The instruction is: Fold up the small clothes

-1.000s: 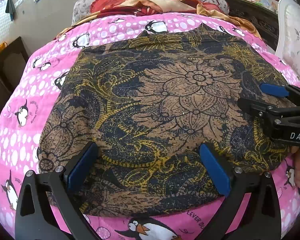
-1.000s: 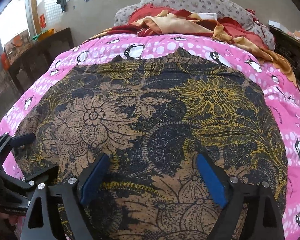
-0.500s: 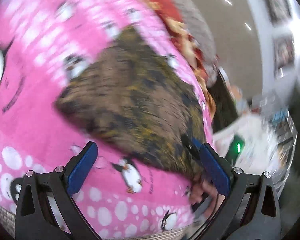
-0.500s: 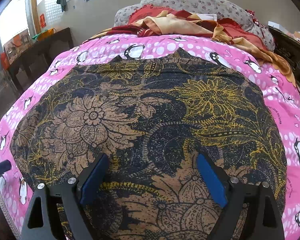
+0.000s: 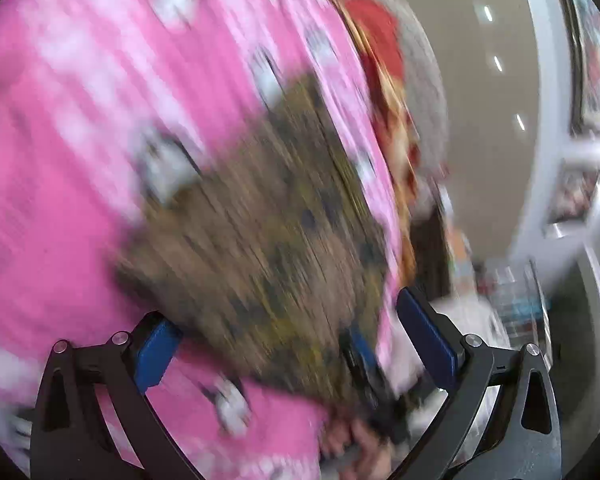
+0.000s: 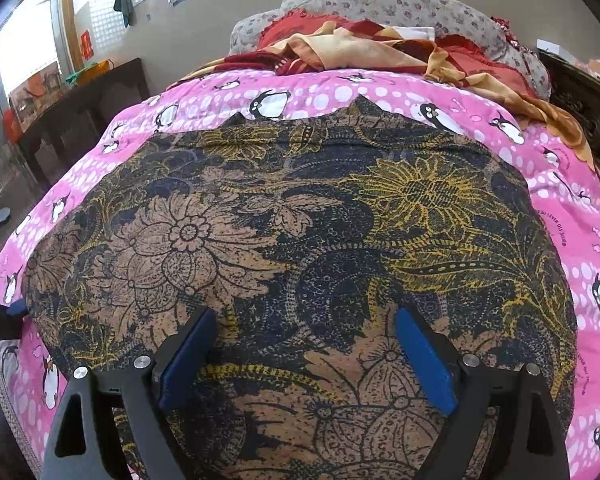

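The batik garment lies flat across the frame's middle on the pink bed cover. Thin and floppy, it is probably best pinched at an edge. Right gripper and left gripper both hang spread, empty.

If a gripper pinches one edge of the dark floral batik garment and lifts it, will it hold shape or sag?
The dark floral batik garment would probably sag: it lies thin and flat, following the pink penguin bedspread. Likely light, and unlikely to slip.
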Demonstrator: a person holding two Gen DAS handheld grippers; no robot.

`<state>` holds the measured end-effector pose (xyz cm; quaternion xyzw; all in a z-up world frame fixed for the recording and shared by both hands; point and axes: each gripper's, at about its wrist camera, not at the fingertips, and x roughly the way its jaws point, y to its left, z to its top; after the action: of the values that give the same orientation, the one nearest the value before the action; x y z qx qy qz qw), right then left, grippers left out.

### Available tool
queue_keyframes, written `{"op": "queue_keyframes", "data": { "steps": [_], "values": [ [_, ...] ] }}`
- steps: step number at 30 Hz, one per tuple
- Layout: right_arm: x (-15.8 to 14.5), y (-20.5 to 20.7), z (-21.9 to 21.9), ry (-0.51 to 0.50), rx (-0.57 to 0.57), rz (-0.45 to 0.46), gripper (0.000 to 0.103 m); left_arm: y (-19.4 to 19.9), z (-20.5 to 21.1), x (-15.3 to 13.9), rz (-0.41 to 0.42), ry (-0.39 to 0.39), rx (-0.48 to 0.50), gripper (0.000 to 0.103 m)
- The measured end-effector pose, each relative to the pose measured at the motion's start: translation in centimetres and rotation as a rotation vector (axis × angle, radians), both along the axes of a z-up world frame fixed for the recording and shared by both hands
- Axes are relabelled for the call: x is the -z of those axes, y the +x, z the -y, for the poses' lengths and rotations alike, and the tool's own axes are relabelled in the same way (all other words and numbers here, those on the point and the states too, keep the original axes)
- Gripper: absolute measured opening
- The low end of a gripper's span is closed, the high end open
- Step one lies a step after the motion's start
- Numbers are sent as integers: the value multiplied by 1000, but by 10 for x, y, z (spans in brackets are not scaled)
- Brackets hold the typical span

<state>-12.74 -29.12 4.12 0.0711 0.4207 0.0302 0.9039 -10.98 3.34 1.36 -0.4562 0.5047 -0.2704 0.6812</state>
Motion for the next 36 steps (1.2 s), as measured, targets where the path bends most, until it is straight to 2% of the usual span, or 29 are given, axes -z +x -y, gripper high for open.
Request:
{"op": "queue_keyframes", "data": {
  "steps": [1,2,4,5,7,8,10,11,12,13,14,15,16,18,19,20,22,23,25,26,30,35,36],
  "values": [
    [0,0,0,1,-1,1,91,-1,11,0,-4,1,72,100],
    [0,0,0,1,-2,1,91,0,14,-5,29,32,97,100],
    [0,0,0,0,-2,1,91,8,2,-12,84,46,36,100],
    [0,0,0,-2,-2,1,91,15,-10,-10,83,45,-30,100],
    [0,0,0,-6,-3,1,91,22,-15,-1,32,-8,-56,100],
    [0,0,0,-7,-4,0,91,21,-11,-4,47,8,-34,100],
    [0,0,0,-3,-4,1,92,17,16,-8,77,33,137,100],
    [0,0,0,-1,-4,1,92,17,17,-8,97,61,155,100],
    [0,0,0,-1,-4,1,92,18,12,-9,113,69,129,100],
    [0,0,-1,-2,-4,1,92,22,-1,-4,86,44,62,100],
    [0,0,0,-3,-4,1,92,25,-11,2,49,-16,9,100],
    [0,0,0,-4,-4,1,92,26,-14,4,37,-55,-18,100],
    [0,0,0,-6,-4,1,92,25,-13,3,38,-59,-8,100],
    [0,0,0,-3,-5,1,92,23,4,-1,66,4,115,100],
    [1,0,0,-1,-5,1,92,23,5,-5,88,35,140,100],
    [1,0,0,-1,-5,1,92,24,-1,-6,107,52,119,100],
    [1,0,0,-6,-5,1,92,31,-20,1,64,25,10,100],
    [1,0,0,-8,-5,1,92,29,-20,4,57,20,8,100],
    [1,1,0,-7,-6,0,92,24,0,-5,100,138,95,100],
    [1,1,0,-5,-6,1,93,20,4,-7,115,172,112,99],
    [1,0,-1,-16,-6,-1,93,13,10,-5,169,214,82,99],
    [0,5,-3,-19,-18,-30,95,5,18,-11,250,317,62,99],
    [-2,7,-4,-30,-24,-48,95,5,16,-11,254,326,46,96]
  ]
}}
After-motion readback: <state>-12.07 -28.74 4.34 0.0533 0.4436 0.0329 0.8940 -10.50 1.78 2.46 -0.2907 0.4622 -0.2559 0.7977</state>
